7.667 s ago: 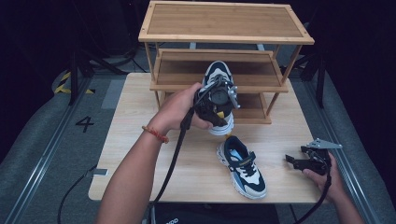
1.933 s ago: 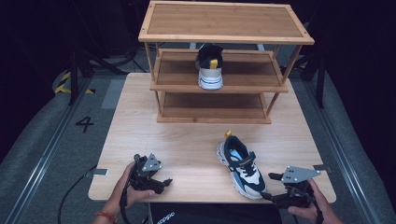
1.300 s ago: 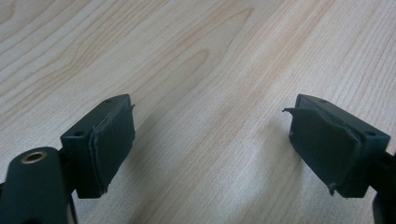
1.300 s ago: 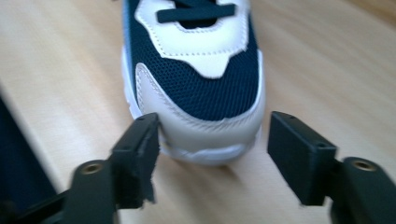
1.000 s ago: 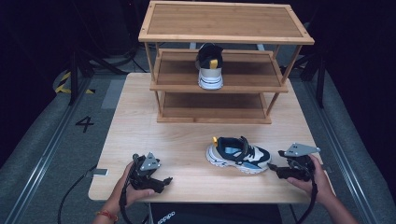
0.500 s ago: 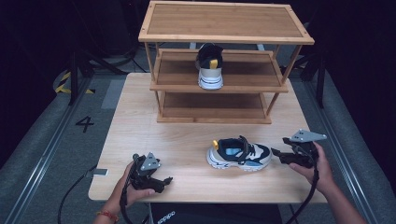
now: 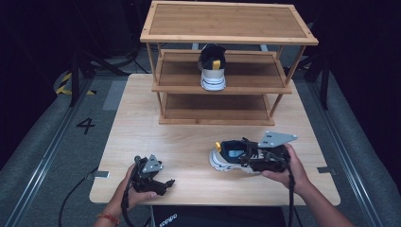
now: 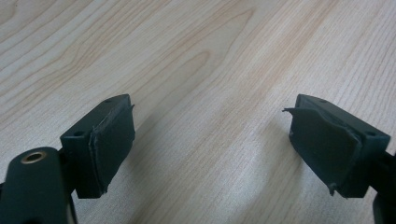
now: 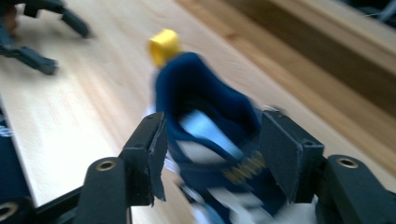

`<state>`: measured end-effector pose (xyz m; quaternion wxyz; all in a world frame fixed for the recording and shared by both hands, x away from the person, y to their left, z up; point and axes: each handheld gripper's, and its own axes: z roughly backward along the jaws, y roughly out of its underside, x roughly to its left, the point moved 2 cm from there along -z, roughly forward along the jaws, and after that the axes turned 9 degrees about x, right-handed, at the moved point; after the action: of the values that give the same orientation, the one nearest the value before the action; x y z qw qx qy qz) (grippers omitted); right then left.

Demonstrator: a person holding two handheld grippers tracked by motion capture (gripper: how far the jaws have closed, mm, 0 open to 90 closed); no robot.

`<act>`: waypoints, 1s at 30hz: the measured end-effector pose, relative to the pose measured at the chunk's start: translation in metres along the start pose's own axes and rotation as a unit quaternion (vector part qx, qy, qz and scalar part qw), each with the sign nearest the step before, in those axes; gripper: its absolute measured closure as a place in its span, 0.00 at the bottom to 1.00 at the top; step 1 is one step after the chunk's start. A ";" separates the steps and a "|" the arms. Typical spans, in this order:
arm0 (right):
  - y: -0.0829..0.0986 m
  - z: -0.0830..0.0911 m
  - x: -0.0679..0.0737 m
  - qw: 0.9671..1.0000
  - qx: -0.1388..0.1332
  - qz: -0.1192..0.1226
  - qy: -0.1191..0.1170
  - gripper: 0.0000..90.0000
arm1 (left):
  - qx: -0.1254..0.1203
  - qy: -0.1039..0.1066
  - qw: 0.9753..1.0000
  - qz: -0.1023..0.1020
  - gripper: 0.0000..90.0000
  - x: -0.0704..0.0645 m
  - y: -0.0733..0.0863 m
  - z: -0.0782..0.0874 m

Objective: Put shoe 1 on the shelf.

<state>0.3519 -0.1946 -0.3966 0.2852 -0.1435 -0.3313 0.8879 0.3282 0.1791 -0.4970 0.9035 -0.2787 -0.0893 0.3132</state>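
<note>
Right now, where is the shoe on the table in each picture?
High view: the shoe lies on its side at the table's near right, at the right gripper.
Left gripper view: bare tabletop between the open jaws of the left gripper; no shoe.
Right gripper view: centre, between the jaws.
Shared landmark: the yellow heel tab.

Left gripper (image 7: 166,182) low at near-left edge, fingers (image 8: 105,144) spread wide — nothing between them. Right gripper (image 7: 246,158) reaching leftward, right hand (image 7: 288,165) wrapped behind it — fingers (image 9: 287,154) parted, bracketing something, contact unclear through blur.
</note>
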 end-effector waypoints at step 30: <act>0.010 -0.016 0.023 0.991 0.089 0.069 -0.071 0.66 | 0.001 0.003 1.000 -0.006 0.16 0.001 -0.001 -0.001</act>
<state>0.3367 -0.1790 -0.4167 0.2106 -0.0766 -0.2596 0.9393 0.3293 0.1786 -0.4968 0.9058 -0.2780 -0.0877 0.3074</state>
